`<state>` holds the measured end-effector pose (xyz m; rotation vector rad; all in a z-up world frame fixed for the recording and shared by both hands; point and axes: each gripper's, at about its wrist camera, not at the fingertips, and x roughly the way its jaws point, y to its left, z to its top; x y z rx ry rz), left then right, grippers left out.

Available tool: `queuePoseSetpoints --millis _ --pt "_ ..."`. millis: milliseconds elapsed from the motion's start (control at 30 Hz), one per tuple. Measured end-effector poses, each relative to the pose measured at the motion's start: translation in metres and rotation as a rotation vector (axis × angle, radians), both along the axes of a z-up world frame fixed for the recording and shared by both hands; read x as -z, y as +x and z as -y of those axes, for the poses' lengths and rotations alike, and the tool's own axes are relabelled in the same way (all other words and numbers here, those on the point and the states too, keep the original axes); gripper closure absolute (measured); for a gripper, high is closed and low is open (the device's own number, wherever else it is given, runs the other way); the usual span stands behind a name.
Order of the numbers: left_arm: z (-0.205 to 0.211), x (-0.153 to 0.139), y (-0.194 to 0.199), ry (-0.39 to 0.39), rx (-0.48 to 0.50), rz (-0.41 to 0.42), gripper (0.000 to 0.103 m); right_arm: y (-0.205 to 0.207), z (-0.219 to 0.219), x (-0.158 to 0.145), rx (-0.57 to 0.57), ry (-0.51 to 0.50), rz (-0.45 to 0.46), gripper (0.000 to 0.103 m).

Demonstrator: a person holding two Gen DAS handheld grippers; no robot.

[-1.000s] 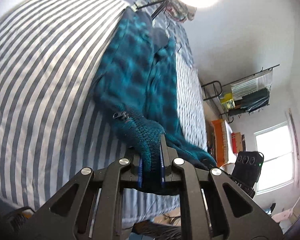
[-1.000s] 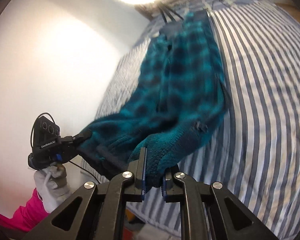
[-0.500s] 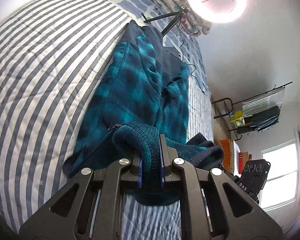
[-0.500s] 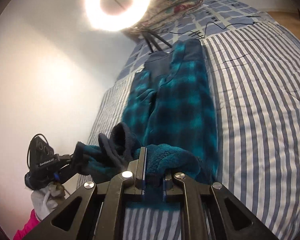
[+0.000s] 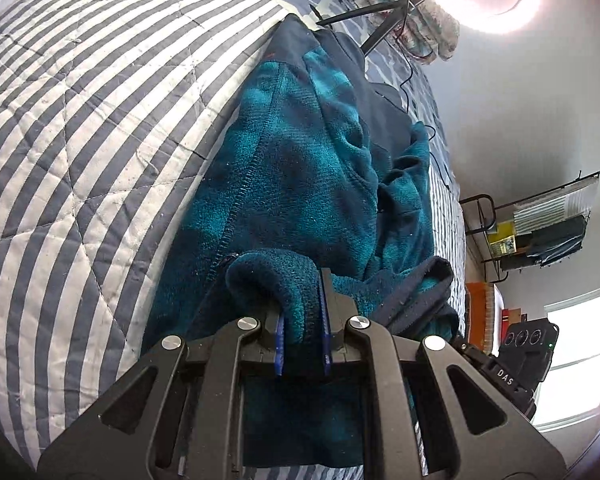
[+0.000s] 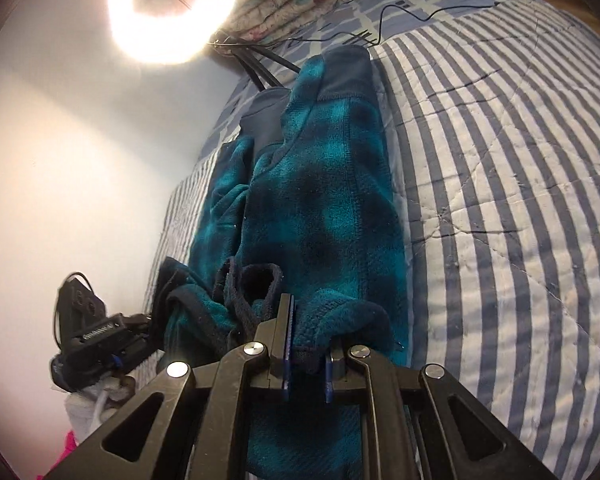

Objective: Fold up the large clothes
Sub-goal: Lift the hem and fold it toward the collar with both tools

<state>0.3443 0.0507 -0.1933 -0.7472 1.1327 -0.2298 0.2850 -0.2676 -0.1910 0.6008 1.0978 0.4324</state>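
Teal plaid fleece [image 5: 300, 168] lies lengthwise on the striped quilt [image 5: 80, 128] of the bed, near end bunched up. Left hand-held gripper [image 5: 302, 334] clamped on a fleece fold; right hand-held gripper [image 6: 308, 346] likewise pinching its hem. Ring light [image 6: 172, 12] beyond the far end.

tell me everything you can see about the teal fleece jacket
The teal fleece jacket is thick, fuzzy pile in a teal and dark-navy plaid, with smooth navy panels at its far end and a zipper along one edge. It lies lengthwise on the striped quilt, rumpled, not yet a neat fold. Its near edge is lifted and doubled over, pinched by the left gripper and the right gripper, both shut on it.
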Motion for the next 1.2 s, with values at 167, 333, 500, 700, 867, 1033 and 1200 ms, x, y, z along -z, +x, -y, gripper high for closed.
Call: queuePoseSetpoints --millis 167,333,500,700,867,1033,1200 --pt "-0.010 0.001 0.006 -0.088 0.009 -0.055 0.083 0.011 0.004 0.003 0.000 0.079 -0.038 0.088" --pt "-0.022 -0.009 0.008 -0.196 0.017 -0.047 0.071 0.013 0.024 0.002 0.019 0.233 -0.087 0.079" --pt "-0.026 -0.014 0.009 -0.289 0.014 -0.040 0.059 0.011 0.043 0.006 0.101 0.427 -0.110 0.016" --pt "-0.043 -0.034 0.015 -0.287 0.016 -0.018 0.053 0.003 0.035 -0.045 0.026 0.247 0.059 0.035" --pt "-0.055 -0.063 0.012 -0.161 0.019 0.089 0.037 -0.029 -0.009 -0.078 -0.188 0.048 0.210 0.064" --pt "-0.025 -0.083 -0.013 0.040 0.215 0.220 0.055 -0.053 -0.060 -0.072 -0.284 -0.247 0.313 0.065" --pt "0.032 -0.071 -0.021 0.262 0.383 0.276 0.069 -0.040 -0.074 -0.046 -0.274 -0.314 0.279 0.069"
